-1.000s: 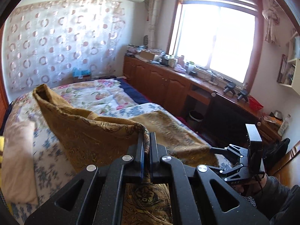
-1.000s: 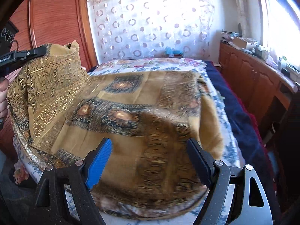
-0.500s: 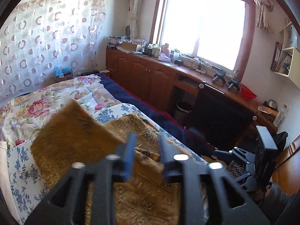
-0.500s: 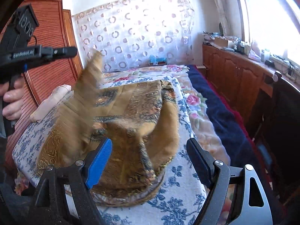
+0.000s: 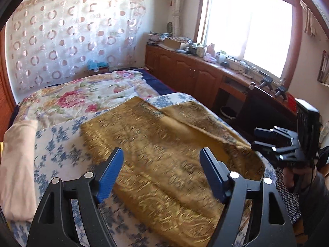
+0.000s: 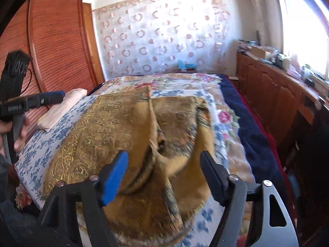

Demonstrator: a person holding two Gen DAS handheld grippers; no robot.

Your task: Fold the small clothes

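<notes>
A golden-brown patterned cloth (image 5: 160,150) lies on the bed, one half folded over the other with an uneven seam down the middle; it also shows in the right wrist view (image 6: 127,135). My left gripper (image 5: 161,175) is open and empty, hovering above the cloth's near part. My right gripper (image 6: 163,177) is open and empty above the cloth's near edge. The right gripper also shows at the right of the left wrist view (image 5: 277,144). The left gripper shows at the left of the right wrist view (image 6: 47,97).
The bed has a blue-flowered sheet (image 5: 59,142) and a floral quilt (image 5: 86,96) behind it. A folded pink cloth (image 5: 16,164) lies at the bed's left. Wooden cabinets (image 5: 185,72) run along the right under the window. A wooden wardrobe (image 6: 57,47) stands on the left.
My left gripper opened and let go of the cloth corner it held up. The lifted half fell over the other half and now lies flat on the bed. The right gripper stayed open.
</notes>
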